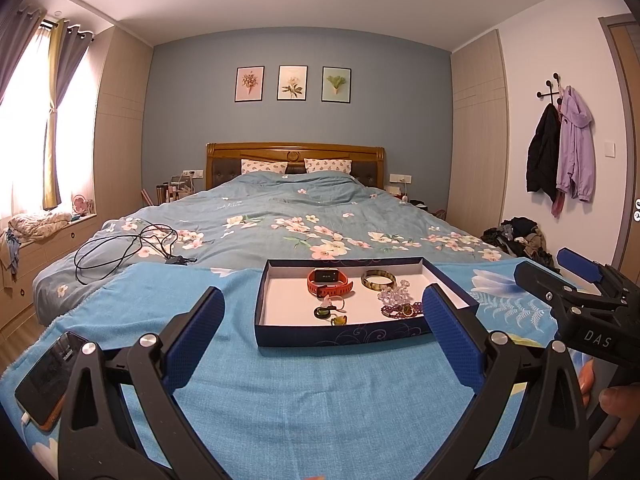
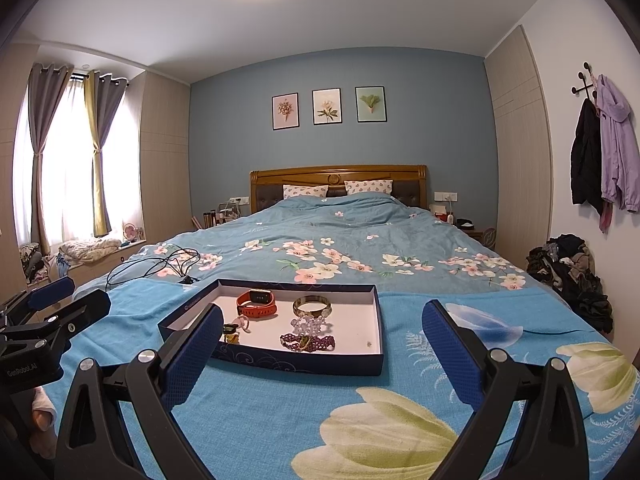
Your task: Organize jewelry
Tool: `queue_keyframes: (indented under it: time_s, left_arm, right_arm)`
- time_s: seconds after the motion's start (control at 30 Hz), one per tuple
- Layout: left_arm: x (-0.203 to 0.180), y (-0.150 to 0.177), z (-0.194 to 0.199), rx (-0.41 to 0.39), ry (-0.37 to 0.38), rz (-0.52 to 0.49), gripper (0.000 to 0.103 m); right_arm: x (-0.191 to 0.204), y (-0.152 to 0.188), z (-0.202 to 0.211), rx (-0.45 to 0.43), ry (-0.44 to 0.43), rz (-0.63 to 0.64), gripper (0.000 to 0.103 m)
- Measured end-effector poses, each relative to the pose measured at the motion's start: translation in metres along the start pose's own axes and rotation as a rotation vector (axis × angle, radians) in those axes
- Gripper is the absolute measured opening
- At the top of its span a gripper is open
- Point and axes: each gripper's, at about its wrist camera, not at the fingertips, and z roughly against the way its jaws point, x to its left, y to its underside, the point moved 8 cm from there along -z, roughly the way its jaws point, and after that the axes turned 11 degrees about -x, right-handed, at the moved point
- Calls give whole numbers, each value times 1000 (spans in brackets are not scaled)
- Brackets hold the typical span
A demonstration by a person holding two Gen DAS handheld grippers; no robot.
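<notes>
Left wrist view: left hand-held gripper (image 1: 322, 334) spread wide, empty, aimed at box lid (image 1: 344, 330) on bed, holding the jewelry.

Right wrist view: right hand-held gripper (image 2: 322, 354) likewise spread, nothing pinched; orange watch (image 2: 257, 303), bangle (image 2: 312, 306), purple beads (image 2: 307, 342) loose inside, probably corralled for sorting.

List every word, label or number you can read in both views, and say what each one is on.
"DAS": white letters on the body of the right hand-held gripper, seen in the left wrist view.
"GenRoboLAI", roughly; the last letters are unclear: on the body of the left hand-held gripper, seen in the right wrist view.
Watch screen, phone screen and box rim print: too small or blurred to read.
</notes>
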Motion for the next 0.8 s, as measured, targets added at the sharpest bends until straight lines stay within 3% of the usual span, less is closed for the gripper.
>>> queue_keyframes:
  time_s: [0.6, 0.67, 0.8]
  left_arm:
    - [4, 10, -3, 30, 14, 8, 97]
    - [6, 14, -7, 60, 19, 23, 97]
    - [17, 24, -16, 114, 11, 41, 97]
  right_arm:
    - [-3, 6, -4, 29, -7, 4, 96]
    - [-12, 10, -8, 64, -5, 1, 96]
    - [-54, 32, -27, 216, 52, 23, 96]
